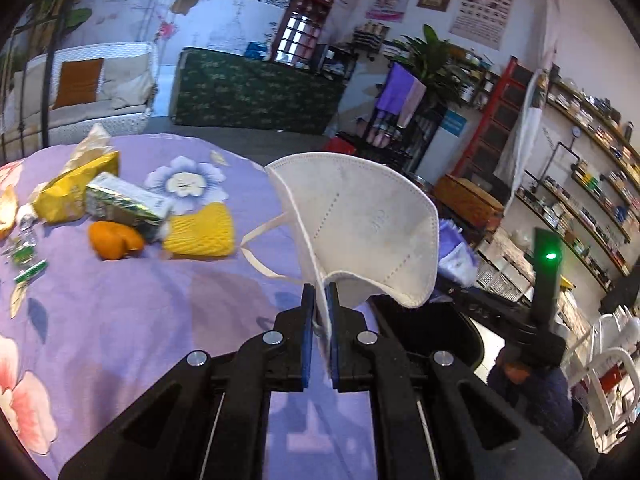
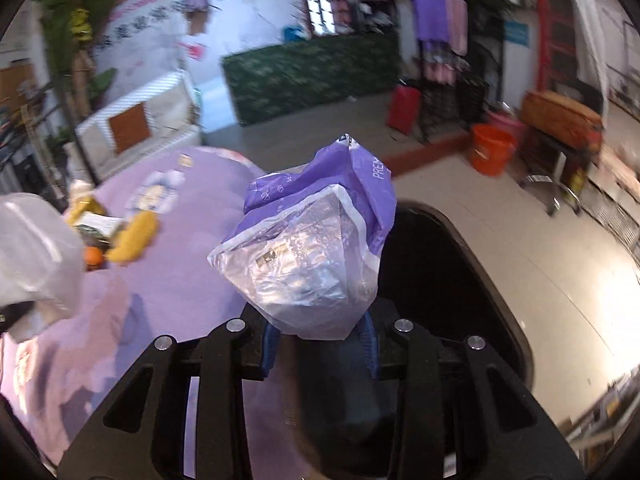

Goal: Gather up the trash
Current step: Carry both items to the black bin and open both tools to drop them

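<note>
Pinching a face mask (image 1: 360,224) between the left tongs (image 1: 322,312).

The white mask (image 2: 38,252) is cut off at the right wrist view's left edge. The yellow packets (image 2: 132,240) and far room are blurred. The black bin (image 2: 460,280) is half hidden behind the purple bag (image 2: 316,248).

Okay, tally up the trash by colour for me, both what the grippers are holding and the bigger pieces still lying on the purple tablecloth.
White: 1, the face mask in the left gripper
Purple: 1, the crumpled purple bag in the right gripper
Yellow: 2, the yellow pouch and the yellow knit piece
Orange: 1, the orange peel
Green and white: 1, the green-and-white packet
Total: 6
</note>
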Demonstrator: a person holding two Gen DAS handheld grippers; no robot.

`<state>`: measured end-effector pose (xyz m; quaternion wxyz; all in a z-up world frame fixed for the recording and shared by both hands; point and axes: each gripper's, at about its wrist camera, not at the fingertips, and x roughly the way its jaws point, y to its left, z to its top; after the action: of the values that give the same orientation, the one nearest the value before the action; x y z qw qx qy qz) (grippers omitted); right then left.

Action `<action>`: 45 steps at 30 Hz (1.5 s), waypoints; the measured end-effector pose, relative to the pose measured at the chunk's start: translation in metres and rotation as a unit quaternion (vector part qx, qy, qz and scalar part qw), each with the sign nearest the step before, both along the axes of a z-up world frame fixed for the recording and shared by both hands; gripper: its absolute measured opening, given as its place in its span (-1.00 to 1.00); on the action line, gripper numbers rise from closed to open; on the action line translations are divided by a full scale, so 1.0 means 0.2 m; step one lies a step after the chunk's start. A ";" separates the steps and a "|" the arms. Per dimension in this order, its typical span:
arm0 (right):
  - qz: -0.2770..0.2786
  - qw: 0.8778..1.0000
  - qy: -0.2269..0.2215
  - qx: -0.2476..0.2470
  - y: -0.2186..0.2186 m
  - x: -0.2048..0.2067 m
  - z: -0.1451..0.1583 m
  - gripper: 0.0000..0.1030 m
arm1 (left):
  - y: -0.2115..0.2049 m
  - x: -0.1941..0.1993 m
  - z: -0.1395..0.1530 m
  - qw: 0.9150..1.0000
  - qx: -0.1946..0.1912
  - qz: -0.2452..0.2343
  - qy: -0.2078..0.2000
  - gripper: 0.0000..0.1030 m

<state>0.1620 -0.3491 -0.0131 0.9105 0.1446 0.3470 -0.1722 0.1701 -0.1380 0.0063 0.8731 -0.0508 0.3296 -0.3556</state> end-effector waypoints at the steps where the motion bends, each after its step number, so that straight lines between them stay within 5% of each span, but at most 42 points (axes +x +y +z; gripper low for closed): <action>1: -0.007 1.000 0.021 0.009 -0.04 0.01 -0.05 -0.34 | -0.03 0.00 0.00 1.000 0.001 -0.007 0.000 -0.87; 10: -0.035 0.987 0.146 0.065 -0.19 0.09 -0.35 -0.25 | -0.28 -0.06 -0.03 0.998 0.020 -0.066 0.009 -0.86; 15: -0.041 0.983 0.162 0.079 -0.23 0.06 -0.43 0.30 | -0.40 -0.09 -0.05 0.995 0.033 -0.093 0.017 -0.86; 24: -0.099 0.992 0.063 0.043 -0.30 -0.11 -0.27 0.35 | -0.62 -0.08 -0.11 0.988 0.052 -0.139 0.041 -0.86; 32: -0.181 0.983 -0.021 0.003 -0.46 -0.30 -0.06 0.42 | -0.90 -0.08 -0.20 0.976 0.092 -0.186 0.069 -0.86; 45: -0.232 0.972 -0.039 0.011 -0.65 -0.48 -0.01 0.52 | -1.27 -0.14 -0.38 0.950 0.184 -0.241 0.072 -0.86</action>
<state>0.0663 -0.4788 -0.0155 0.8569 0.2381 0.2695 -0.3694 0.1417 -0.3920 -0.0700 0.7298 0.1658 0.4534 -0.4841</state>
